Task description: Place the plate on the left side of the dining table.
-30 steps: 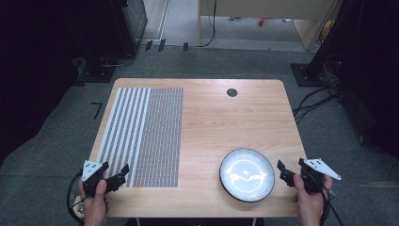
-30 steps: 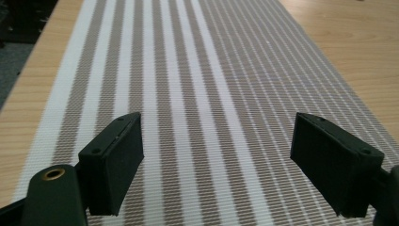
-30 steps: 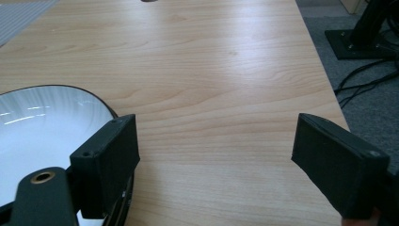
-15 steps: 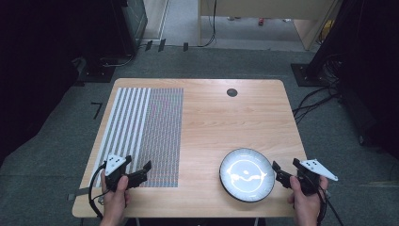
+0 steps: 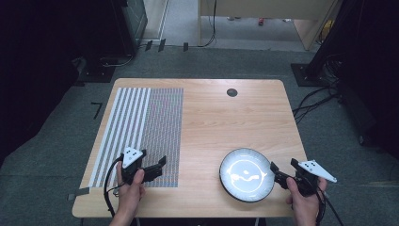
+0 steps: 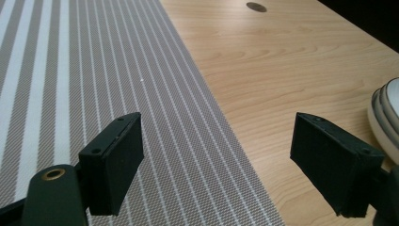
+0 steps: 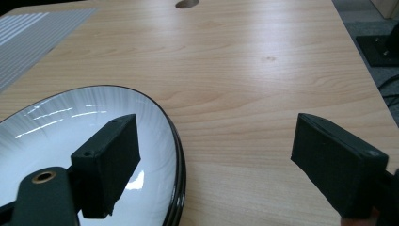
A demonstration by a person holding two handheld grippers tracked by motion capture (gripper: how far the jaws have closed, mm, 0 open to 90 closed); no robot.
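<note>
Two claws, both spread and empty: left claw [image 5: 159, 167] over the striped mat [image 5: 141, 127] near the bench's [image 5: 226, 122] front-left corner; right claw [image 5: 284, 172] beside the plate [image 5: 246, 175] front-right.

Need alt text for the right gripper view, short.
Open hand-held gripper low over a wooden table, its left jaw above the rim of a white plate, its right jaw over bare wood. A striped mat lies at far left.
</note>
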